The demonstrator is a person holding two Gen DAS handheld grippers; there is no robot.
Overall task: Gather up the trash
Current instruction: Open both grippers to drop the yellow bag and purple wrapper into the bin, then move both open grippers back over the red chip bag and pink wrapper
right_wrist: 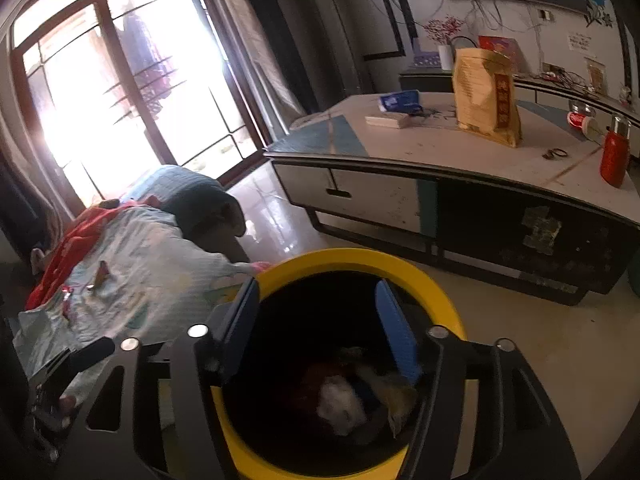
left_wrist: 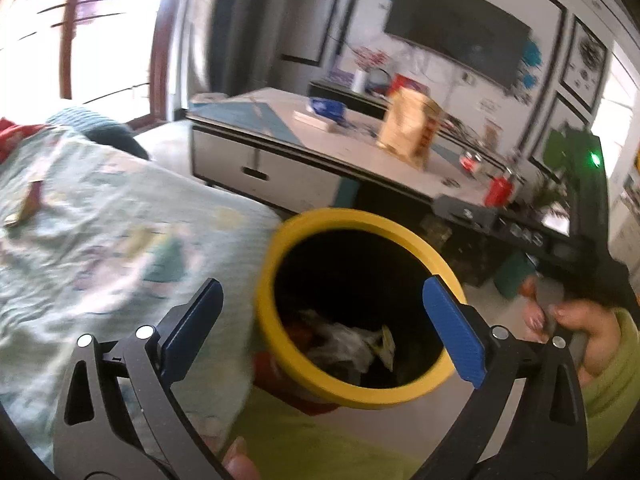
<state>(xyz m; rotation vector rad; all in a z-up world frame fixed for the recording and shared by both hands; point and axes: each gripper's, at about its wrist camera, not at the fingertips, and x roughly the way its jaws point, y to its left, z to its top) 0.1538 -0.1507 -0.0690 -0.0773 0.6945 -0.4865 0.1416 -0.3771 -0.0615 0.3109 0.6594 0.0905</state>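
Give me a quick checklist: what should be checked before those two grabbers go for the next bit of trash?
1. Left gripper empty: ok, jaws wide open, nothing between them.
2. Right gripper empty: ok, jaws apart over the bin, nothing between them.
3. Bin upright with its mouth clear: ok, yellow rim unobstructed.
4. Earlier trash inside the bin: ok, crumpled pieces lie at the bottom.
5. More trash to fetch: ok, a small wrapper lies on the bedspread.
6. Room left in the bin: cannot tell, the inside is too dark.
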